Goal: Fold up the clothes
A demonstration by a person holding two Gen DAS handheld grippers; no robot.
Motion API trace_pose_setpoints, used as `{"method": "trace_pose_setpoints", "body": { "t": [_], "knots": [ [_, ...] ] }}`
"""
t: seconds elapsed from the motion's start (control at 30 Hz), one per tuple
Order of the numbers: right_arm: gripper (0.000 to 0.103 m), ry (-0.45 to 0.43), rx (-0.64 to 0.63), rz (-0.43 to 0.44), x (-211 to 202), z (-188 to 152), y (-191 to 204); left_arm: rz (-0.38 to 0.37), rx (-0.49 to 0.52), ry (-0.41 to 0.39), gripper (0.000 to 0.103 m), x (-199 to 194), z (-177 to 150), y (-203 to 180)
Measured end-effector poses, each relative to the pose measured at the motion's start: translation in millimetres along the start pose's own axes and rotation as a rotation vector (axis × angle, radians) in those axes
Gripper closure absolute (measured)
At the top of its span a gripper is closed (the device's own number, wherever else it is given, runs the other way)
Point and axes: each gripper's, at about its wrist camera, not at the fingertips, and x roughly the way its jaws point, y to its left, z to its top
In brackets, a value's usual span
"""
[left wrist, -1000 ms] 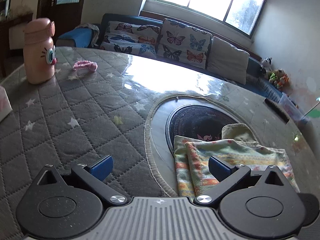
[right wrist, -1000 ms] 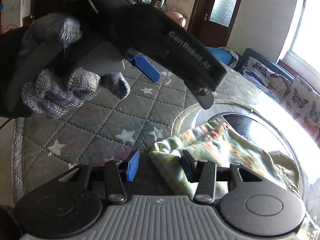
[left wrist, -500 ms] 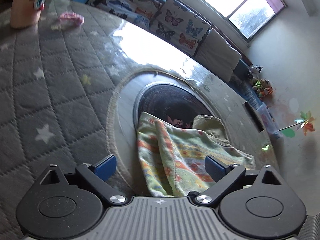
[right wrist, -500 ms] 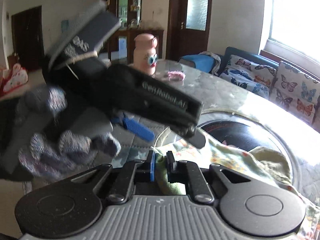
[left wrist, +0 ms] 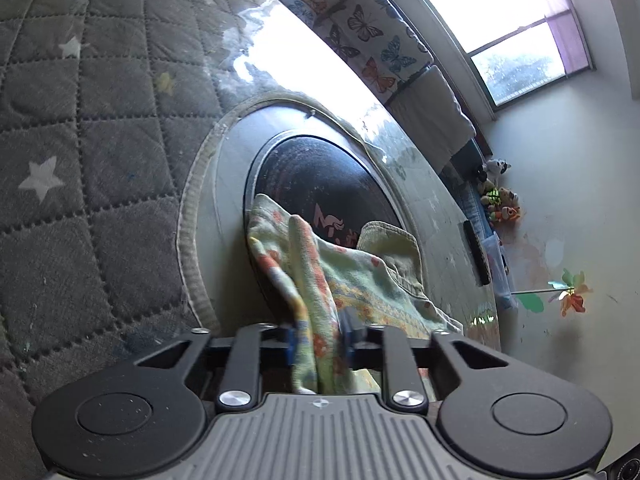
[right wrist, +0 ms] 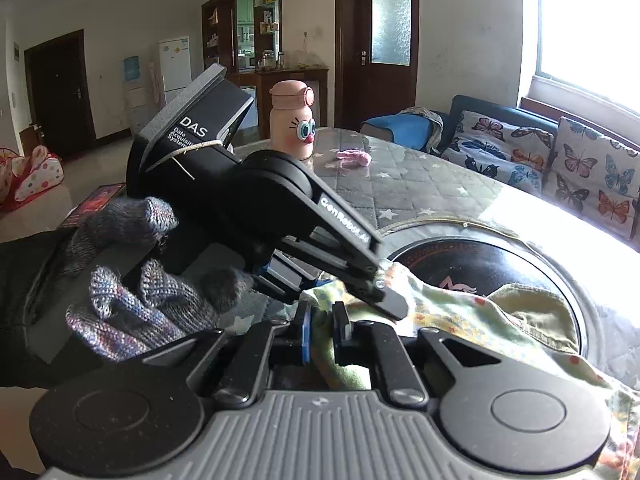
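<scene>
Floral cloth [left wrist: 352, 280] lies bunched on the table [left wrist: 80, 140], over the dark round inset [left wrist: 320, 176], and we have both tools at its near edge. Our left hand-held gripper [left wrist: 320, 340] is closing, with a raised fold of cloth between its jaws and the pads already touching it. Our right hand-held gripper [right wrist: 322, 330] is nearly closed and pinches the cloth just beside the left one, which reaches across in front of it in a gloved hand [right wrist: 132, 300]. The rest of the cloth runs away from both grippers, forward and to the right. We judge the coming move turns on pulling these two pinched points apart along that edge.
</scene>
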Motion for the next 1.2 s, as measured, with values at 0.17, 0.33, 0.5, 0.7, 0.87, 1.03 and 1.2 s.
{"method": "trace_pose_setpoints", "body": {
  "t": [0.17,0.33,0.5,0.7,0.87,1.03,1.2],
  "knots": [
    [0.083,-0.003,0.011,-0.003,-8.2,-3.1,-4.5,0.015,0.004,-0.008,0.091,0.4,-1.1,1.6],
    [0.082,-0.009,0.07,-0.107,-33.6,-18.7,-27.9,0.032,0.021,-0.014,0.091,1.0,-2.9,0.8],
    [0.079,0.012,0.19,-0.285,-52.1,-37.1,-78.1,0.047,0.038,-0.02,0.091,1.5,-4.5,-0.5],
    [0.069,0.036,0.355,-0.472,-58.6,-59.5,-149.2,0.064,0.067,-0.032,0.091,3.2,-5.5,-6.9],
    [0.067,0.045,0.492,-0.504,-53.6,-83.4,-188.1,0.082,0.106,-0.044,0.091,3.3,-6.1,-13.6],
    [0.061,0.039,0.561,-0.516,-43.5,-95.4,-200.1,0.105,0.154,-0.058,0.091,3.5,-7.4,-20.5],
    [0.076,0.02,0.567,-0.49,-42.9,-91.5,-192.9,0.123,0.207,-0.078,0.092,3.2,-9.5,-30.8]
  ]
}}
